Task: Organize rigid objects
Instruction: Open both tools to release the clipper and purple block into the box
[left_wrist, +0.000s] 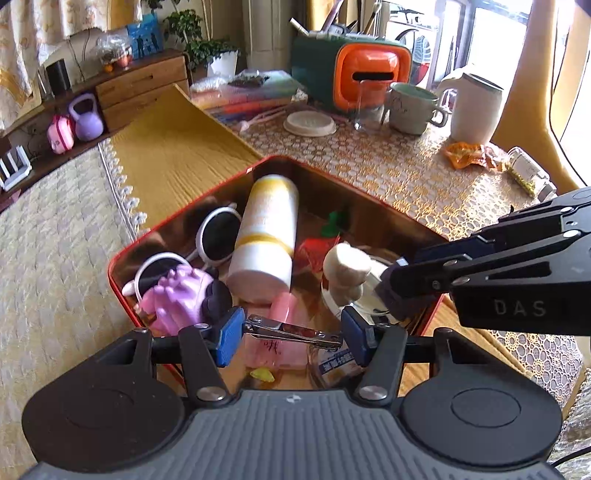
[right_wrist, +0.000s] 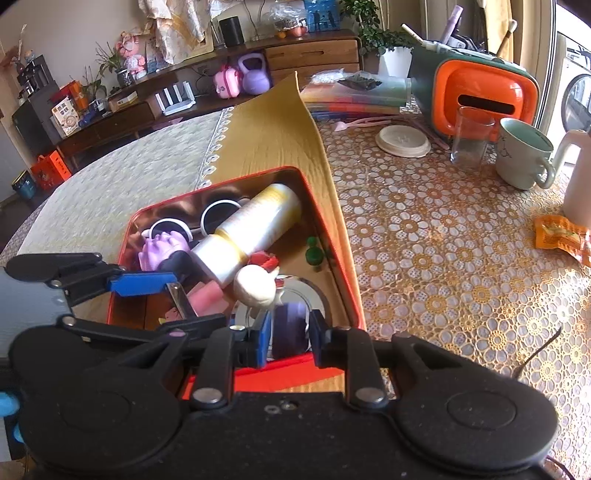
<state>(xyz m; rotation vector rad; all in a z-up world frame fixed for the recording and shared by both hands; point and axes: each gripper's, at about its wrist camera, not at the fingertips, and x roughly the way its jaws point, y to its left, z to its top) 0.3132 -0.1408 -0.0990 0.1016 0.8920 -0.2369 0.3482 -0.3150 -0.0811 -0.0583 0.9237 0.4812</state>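
Both grippers hovering over the red tin (left_wrist: 207, 199)

Your left gripper (left_wrist: 291, 334) is clenching the nail clipper (left_wrist: 291, 332) at lower centre; your right gripper (right_wrist: 290, 334) is grasping a dark purple object (right_wrist: 290, 325).

Purple block (right_wrist: 290, 325): lower part hidden behind right gripper (right_wrist: 288, 338) body; shape not resolvable.
Pink item (left_wrist: 280, 332): crossed by nail clipper (left_wrist: 291, 332); printed marks unreadable.
Sunglasses (left_wrist: 218, 236): near lens partly behind purple toy (left_wrist: 181, 295).
Clear jar (left_wrist: 332, 365): label text too small to read, base cut off by left gripper (left_wrist: 291, 334) housing.
Kettle (right_wrist: 580, 177): cut by right frame edge.
Red tin (left_wrist: 122, 258): near corner hidden below the camera mount.
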